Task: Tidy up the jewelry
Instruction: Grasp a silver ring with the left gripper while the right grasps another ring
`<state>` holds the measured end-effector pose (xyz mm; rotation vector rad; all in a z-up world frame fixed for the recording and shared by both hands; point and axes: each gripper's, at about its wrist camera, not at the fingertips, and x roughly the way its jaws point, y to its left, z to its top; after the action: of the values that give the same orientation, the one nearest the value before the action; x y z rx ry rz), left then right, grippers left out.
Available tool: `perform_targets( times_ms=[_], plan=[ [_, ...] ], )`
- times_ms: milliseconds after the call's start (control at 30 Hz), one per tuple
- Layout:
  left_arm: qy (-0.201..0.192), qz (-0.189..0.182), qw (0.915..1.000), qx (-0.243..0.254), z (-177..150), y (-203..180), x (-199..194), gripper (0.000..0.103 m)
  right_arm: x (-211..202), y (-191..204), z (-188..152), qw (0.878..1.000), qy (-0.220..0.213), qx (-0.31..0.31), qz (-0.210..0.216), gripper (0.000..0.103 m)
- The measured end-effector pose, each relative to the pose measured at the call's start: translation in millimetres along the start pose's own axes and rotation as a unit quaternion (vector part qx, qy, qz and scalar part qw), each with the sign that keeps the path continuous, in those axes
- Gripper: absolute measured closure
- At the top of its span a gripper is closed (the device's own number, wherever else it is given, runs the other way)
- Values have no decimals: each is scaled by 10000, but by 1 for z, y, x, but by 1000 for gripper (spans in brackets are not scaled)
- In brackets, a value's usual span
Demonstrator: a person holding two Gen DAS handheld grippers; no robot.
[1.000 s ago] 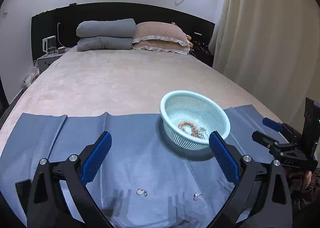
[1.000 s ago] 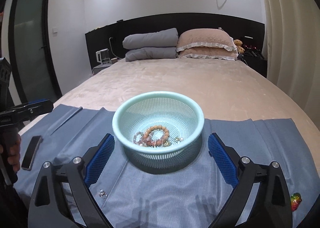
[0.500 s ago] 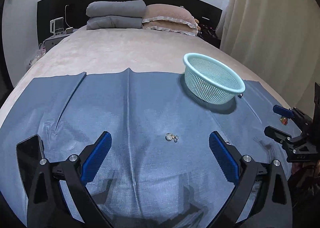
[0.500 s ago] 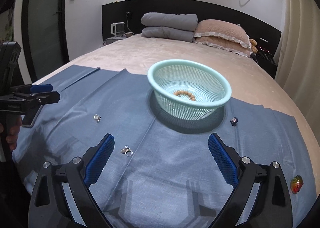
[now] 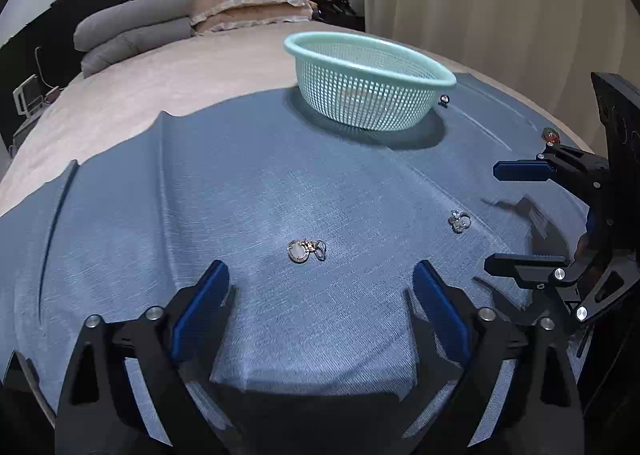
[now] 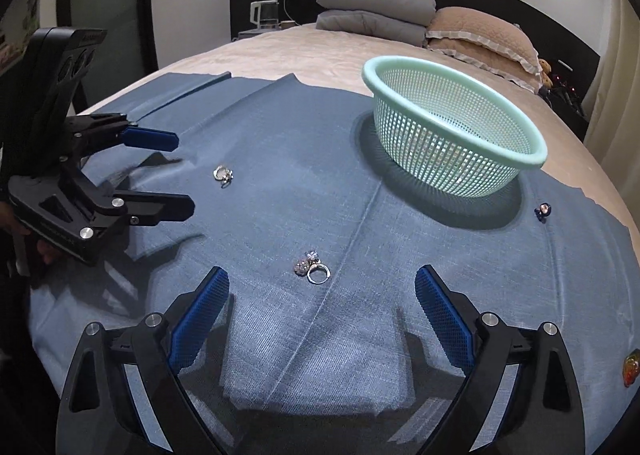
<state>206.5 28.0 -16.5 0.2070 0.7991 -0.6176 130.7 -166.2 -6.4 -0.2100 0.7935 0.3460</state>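
Left wrist view shows you have dropped both tools low over the blue cloth on the bed, so the mesh basket now sits well beyond them. Your left tool is spread with nothing between its fingers, though its jaws have just been closing a little; the pendant cluster lies just ahead of it. Your right tool is spread too, its ring pair just in front. Both pickups look ready to begin.
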Motion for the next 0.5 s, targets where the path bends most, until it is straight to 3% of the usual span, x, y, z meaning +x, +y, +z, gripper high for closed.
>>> perform_targets(
  times_ms=[33,67,100,167,233,300,367,500],
  plan=[
    [196,24,9998,-11,1,2,10,26,3,-1,0,10000,38,22,19,14],
    [257,7,9997,-10,1,4,17,27,6,-1,0,10000,71,33,7,17],
    [197,-49,9998,-24,2,6,17,28,10,-2,-1,9999,151,28,1,38],
    [229,4,9997,-57,5,9,19,44,16,-6,-2,9992,241,225,245,49],
    [211,-2,9998,-44,4,9,19,53,17,-5,-1,9990,231,294,227,58],
    [208,26,9998,43,2,4,17,65,17,-2,0,9993,231,256,160,76],
    [199,-29,9997,170,1,-4,15,87,16,-2,0,9994,237,250,51,85],
    [183,151,9997,113,-2,-10,14,88,10,-11,-3,9980,273,498,268,93]
  ],
)
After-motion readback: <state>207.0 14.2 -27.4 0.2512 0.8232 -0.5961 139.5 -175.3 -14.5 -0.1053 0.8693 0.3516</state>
